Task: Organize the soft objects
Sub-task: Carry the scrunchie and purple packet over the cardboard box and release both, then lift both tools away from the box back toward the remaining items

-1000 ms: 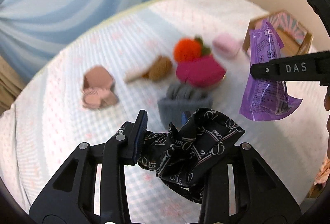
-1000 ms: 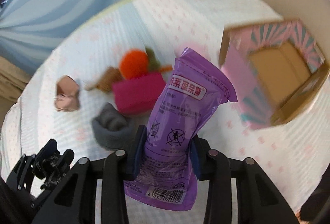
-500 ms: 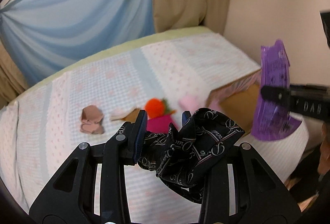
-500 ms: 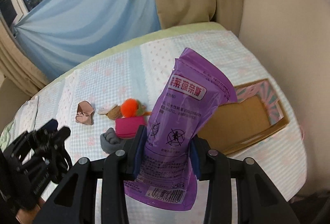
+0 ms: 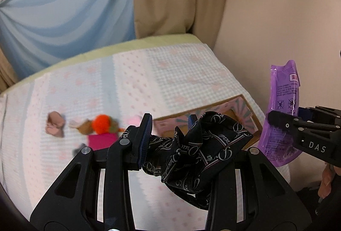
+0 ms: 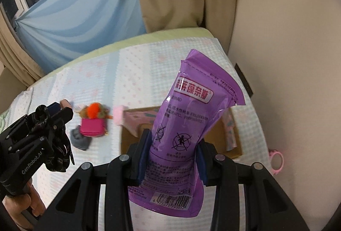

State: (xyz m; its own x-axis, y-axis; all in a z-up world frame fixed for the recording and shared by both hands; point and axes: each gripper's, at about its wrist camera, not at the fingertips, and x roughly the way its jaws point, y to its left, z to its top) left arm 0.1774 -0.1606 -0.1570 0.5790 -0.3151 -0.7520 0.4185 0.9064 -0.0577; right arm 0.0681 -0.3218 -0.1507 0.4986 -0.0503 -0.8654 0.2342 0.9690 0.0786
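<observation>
One purple pouch (image 6: 191, 124), one black scarf (image 5: 198, 150), one box (image 6: 221, 135).

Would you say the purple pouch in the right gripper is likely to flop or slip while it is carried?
The purple pouch probably holds shape: it stands upright above the right gripper. Its glossy film looks slippery. It seems light, since pinching the middle carries it.

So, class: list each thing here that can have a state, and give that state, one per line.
left gripper: shut on black scarf
black scarf: crumpled, held aloft
right gripper: shut on purple pouch
purple pouch: sealed, upright
cardboard box: open, on bed
</observation>
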